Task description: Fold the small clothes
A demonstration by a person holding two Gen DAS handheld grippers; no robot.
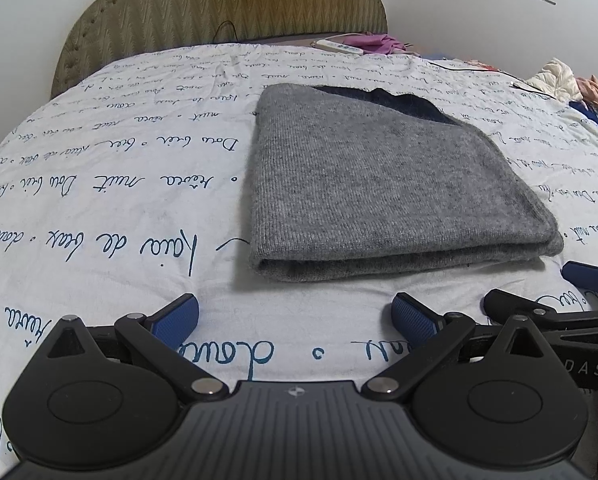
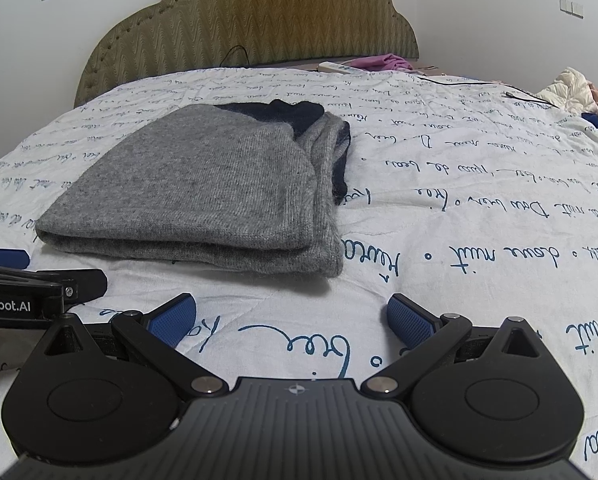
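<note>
Knitwear first: from the left wrist, a folded grey sweater (image 1: 383, 184) is lying flat on the script-printed bedspread (image 1: 99, 184), just ahead of the left gripper (image 1: 295, 316), whose fingers are spreading wide, holding nothing. From the right wrist, the right gripper (image 2: 291, 316) is likewise gaping empty, sweater lying ahead-left.

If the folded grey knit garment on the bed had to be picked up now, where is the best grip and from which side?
Probably the near folded edge of the grey knit garment, approached low from the front. There the stacked layers form one thick rounded lip facing both open grippers, left gripper and right gripper, while the far end is uneven.
</note>
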